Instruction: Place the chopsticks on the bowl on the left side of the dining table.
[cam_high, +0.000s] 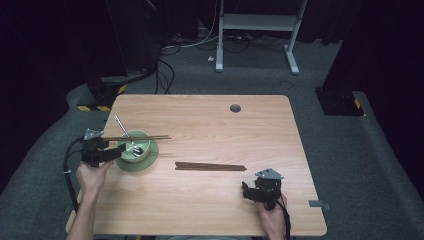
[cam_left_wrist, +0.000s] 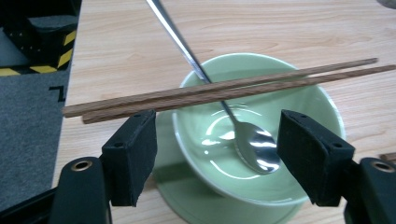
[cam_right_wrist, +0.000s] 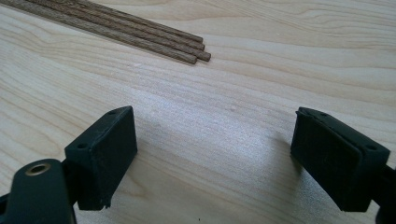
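A pale green bowl (cam_high: 131, 151) on a green saucer (cam_high: 150, 161) stands at the table's left side. A metal spoon (cam_left_wrist: 252, 148) lies in the bowl, its handle leaning out over the far rim. Two wooden chopsticks (cam_left_wrist: 224, 88) rest across the bowl's rim. My left gripper (cam_left_wrist: 217, 156) hovers open just at the bowl's near-left side, with nothing between its jaws. A bundle of several more chopsticks (cam_high: 210, 166) lies flat mid-table. My right gripper (cam_right_wrist: 215, 158) stands open near the front right, over bare wood, short of the bundle's tips (cam_right_wrist: 196, 51).
The wooden table (cam_high: 210, 120) has a round cable hole (cam_high: 235, 108) near its far edge. Grey carpet, cables and a white desk frame (cam_high: 257, 30) lie beyond. A yellow-black striped base (cam_high: 95, 102) sits off the far left corner.
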